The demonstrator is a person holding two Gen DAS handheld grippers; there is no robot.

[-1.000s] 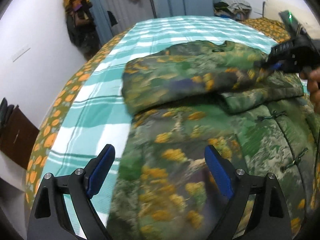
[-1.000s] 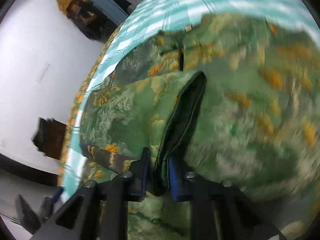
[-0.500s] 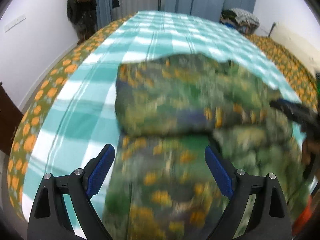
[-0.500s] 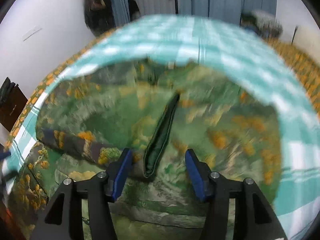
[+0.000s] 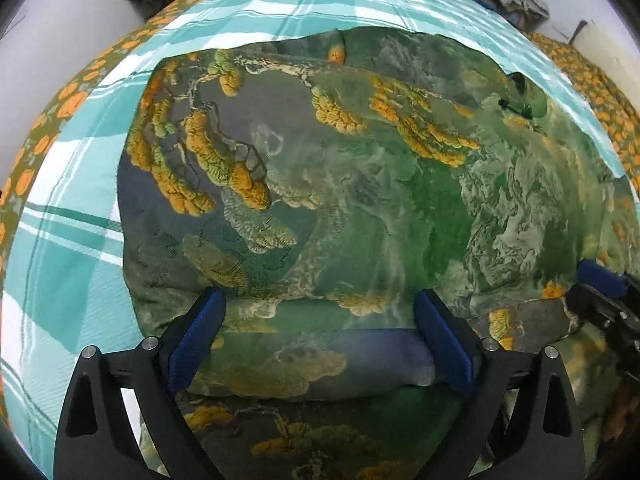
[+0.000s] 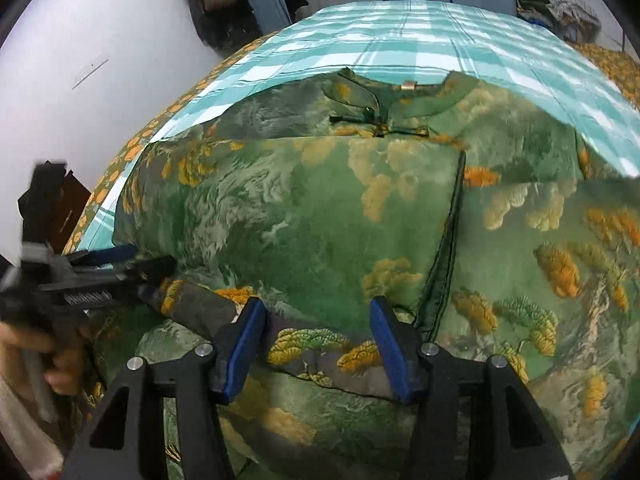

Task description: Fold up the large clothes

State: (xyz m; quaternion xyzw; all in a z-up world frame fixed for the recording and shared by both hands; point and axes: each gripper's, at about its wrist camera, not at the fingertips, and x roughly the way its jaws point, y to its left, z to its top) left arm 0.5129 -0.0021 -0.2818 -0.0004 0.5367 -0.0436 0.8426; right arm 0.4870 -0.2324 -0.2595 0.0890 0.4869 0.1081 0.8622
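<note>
Change since a second ago: right tongs (image 6: 316,344) have let go of the dark-edged hem they pinched and now stand spread over the cloth; left tongs (image 5: 318,340) have come from open air down to the near fold.
Garment: large green brocade robe (image 5: 360,184) with orange cloud-and-pine pattern, lying on the bed, folded over itself so a doubled panel sits on top.
Collar: knot fastening and collar (image 6: 384,120) at the far end of the robe, uncovered.
Dark trim: edge of the folded panel (image 6: 448,240) running from near the collar toward the right tongs.
Near fold: rolled, greyish edge (image 5: 320,360) of the robe, lying between the left tongs' fingers.
Left tongs: wide, straddling the near fold, gripping nothing.
Right tongs: wide, above the near edge of the robe, just beside the dark trim, empty.
Step in hand: judged as one fold laid down and released; both tools repositioning along the robe's near edge.
Next move calls for: both tongs closing on the near fold at matched points, well apart, then carrying it toward the collar evenly so the padded layers do not slide.
Bed: teal-and-white check sheet (image 5: 72,280) around the robe, orange-flowered border beyond.
</note>
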